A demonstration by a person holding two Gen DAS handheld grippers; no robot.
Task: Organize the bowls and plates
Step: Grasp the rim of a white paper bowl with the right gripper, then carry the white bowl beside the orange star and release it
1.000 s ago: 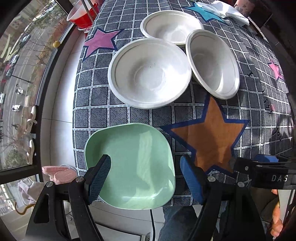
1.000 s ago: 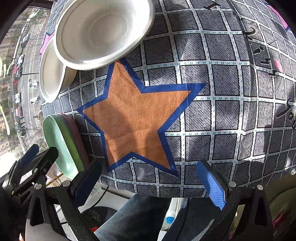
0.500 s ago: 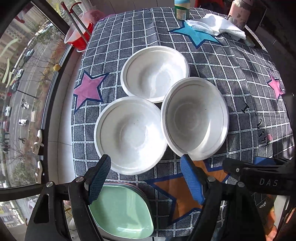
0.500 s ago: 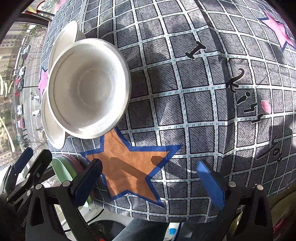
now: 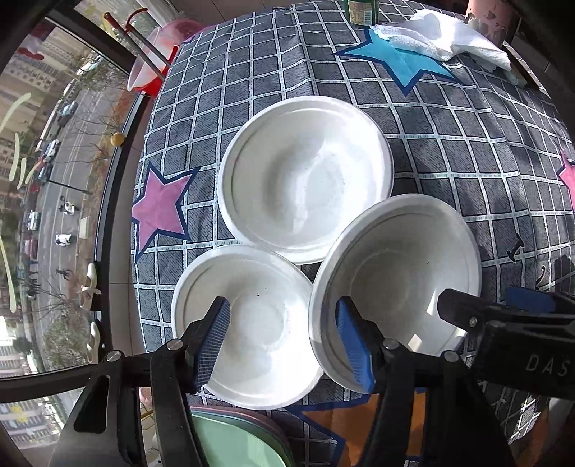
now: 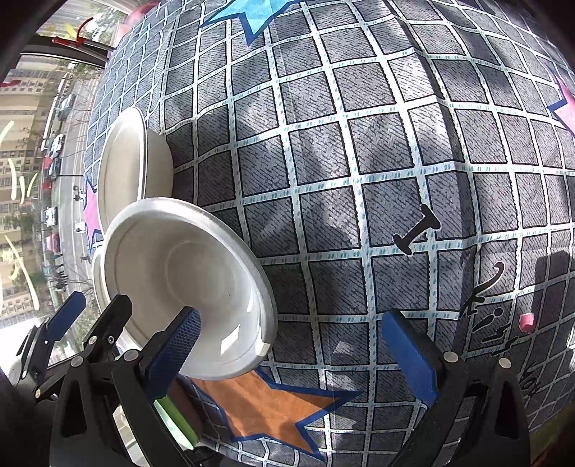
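Left wrist view: we list three white bowls, far (image 5: 305, 176), near (image 5: 251, 323) and tilted (image 5: 395, 283), its rim resting on its neighbours, ready for nesting, plus green plate (image 5: 233, 445); left gripper (image 5: 284, 341) and right gripper (image 6: 298, 352) both gape, empty.

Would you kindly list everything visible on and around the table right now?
white bowls: three, clustered mid-table; the right one tilted, overlapping its neighbours
green plate: one, atop a pink-rimmed plate, near table edge
tablecloth: one, grey checked with coloured stars
white cloth: one, far right corner
green bottle: one, far edge
red basin: one, pink-and-red, beyond the far left corner
left claw: open, over the nearest bowl
right claw: open, beside the tilted bowl
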